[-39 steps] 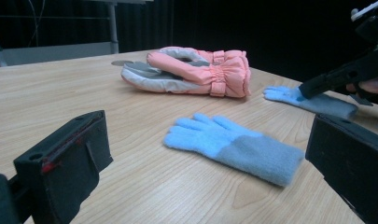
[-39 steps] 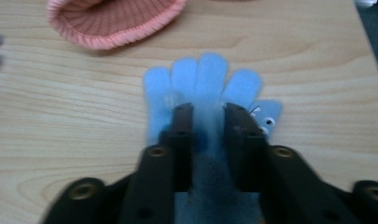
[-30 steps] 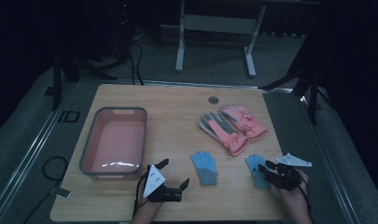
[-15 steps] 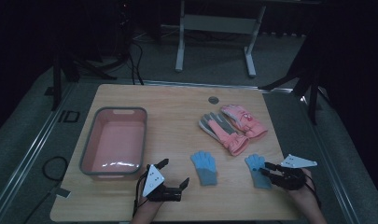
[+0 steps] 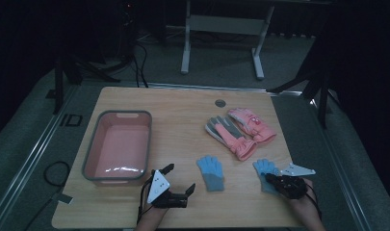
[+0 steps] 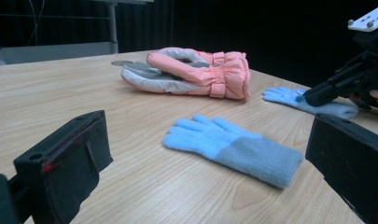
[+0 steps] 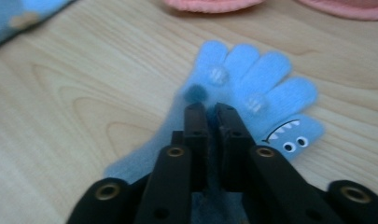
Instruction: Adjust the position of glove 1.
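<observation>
Dark room, pale wooden table (image 5: 183, 110) under dim light. Right-hand blue knit glove (image 7: 252, 93) lies flat near the table's front right edge, fingers spread, monster face printed on one finger. Right gripper (image 5: 279, 182) sits on its palm; its jaws have just been closing and now stand nearly together, pinching a fold of knit between them. Judged soft, light, floppy and not slippery: a pinch at the palm or cuff should lift it, though it will dangle. Matching blue glove (image 5: 211, 172) lies nearby to its left. Left gripper (image 5: 175, 185) rests wide apart, holding nothing. Pink ski gloves (image 5: 238, 127) lie farther back; pink basin (image 5: 89, 159) stands at left.
</observation>
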Motion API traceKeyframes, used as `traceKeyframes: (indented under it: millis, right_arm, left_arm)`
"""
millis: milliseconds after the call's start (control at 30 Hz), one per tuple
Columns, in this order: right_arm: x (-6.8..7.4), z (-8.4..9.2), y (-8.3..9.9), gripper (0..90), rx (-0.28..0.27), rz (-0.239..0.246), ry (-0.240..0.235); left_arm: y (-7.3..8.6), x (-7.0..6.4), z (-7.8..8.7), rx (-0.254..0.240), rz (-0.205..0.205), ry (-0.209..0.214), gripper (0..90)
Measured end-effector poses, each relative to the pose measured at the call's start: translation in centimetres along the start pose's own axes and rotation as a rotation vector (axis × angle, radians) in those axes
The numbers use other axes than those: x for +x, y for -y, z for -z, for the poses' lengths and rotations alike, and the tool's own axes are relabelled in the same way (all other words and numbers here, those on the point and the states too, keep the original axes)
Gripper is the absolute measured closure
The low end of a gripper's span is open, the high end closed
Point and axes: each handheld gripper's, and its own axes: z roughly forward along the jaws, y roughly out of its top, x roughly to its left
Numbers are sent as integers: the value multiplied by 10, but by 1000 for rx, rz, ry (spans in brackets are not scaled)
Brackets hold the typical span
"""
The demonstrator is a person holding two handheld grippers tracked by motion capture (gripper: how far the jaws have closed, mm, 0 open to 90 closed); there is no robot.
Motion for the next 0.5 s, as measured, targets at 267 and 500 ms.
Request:
traceKeyframes:
  millis: [267, 500]
  right_arm:
    - [7, 29, -31, 871, -98, -41, 77]
    - [25, 50, -74, 871, -207, 9, 48]
  left_arm:
    - [0, 0, 0, -2, 0, -2, 0]
    - [0, 0, 0, -1, -5, -1, 0]
